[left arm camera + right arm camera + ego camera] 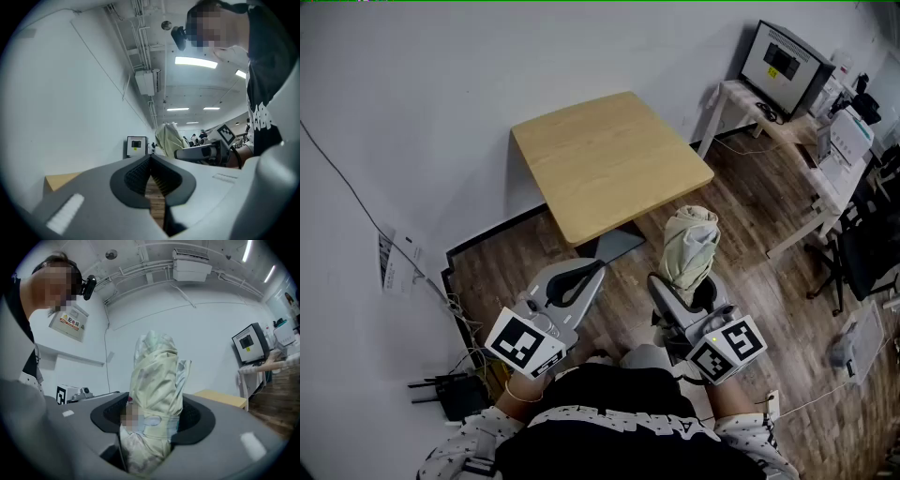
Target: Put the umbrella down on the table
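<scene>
Right gripper (152, 423) clamps the folded umbrella (157, 376) upright between its jaws; left gripper (151, 176) jaws together. Released short of the surface (609, 159), it could fall.

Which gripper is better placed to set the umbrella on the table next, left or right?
Right. The right gripper is clamped on the folded umbrella, held upright just short of the wooden table. The left gripper is shut, with nothing between its jaws.
</scene>
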`<act>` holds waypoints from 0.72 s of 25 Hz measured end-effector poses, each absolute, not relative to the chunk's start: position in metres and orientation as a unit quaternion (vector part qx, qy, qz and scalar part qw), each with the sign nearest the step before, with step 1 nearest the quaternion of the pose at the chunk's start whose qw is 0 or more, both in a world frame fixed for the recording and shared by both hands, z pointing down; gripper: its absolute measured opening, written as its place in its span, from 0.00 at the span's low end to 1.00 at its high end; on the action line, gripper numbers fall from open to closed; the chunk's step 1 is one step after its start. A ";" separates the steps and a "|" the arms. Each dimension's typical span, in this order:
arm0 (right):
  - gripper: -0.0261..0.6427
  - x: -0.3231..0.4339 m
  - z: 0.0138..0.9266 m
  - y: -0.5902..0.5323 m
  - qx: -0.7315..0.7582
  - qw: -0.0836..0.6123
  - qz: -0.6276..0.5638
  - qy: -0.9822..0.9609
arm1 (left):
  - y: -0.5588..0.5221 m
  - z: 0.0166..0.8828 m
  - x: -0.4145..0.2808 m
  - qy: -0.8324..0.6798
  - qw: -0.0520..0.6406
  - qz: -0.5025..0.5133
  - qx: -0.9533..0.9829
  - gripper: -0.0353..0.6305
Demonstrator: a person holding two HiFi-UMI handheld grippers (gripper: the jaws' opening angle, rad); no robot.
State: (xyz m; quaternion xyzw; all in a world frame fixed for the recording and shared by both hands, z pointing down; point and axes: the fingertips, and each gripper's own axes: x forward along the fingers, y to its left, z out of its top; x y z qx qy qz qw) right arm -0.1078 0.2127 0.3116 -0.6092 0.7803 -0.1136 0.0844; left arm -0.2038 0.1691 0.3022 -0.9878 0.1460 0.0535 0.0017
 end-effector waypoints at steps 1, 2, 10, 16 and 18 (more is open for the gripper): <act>0.49 -0.108 0.311 0.213 -0.609 0.085 -0.113 0.780 | 0.169 0.302 -0.204 0.146 0.002 0.053 -0.988 0.05; 0.49 -0.109 0.310 0.213 -0.610 0.086 -0.113 0.780 | 0.169 0.302 -0.205 0.147 0.002 0.053 -0.988 0.05; 0.49 -0.108 0.314 0.211 -0.615 0.088 -0.134 0.772 | 0.163 0.313 -0.214 0.156 -0.016 0.052 -0.986 0.05; 0.50 -0.095 0.313 0.215 -0.629 0.067 -0.132 0.763 | 0.158 0.313 -0.207 0.152 -0.019 0.070 -0.986 0.05; 0.50 -0.091 0.311 0.212 -0.628 0.068 -0.134 0.763 | 0.155 0.310 -0.205 0.157 -0.020 0.074 -0.985 0.05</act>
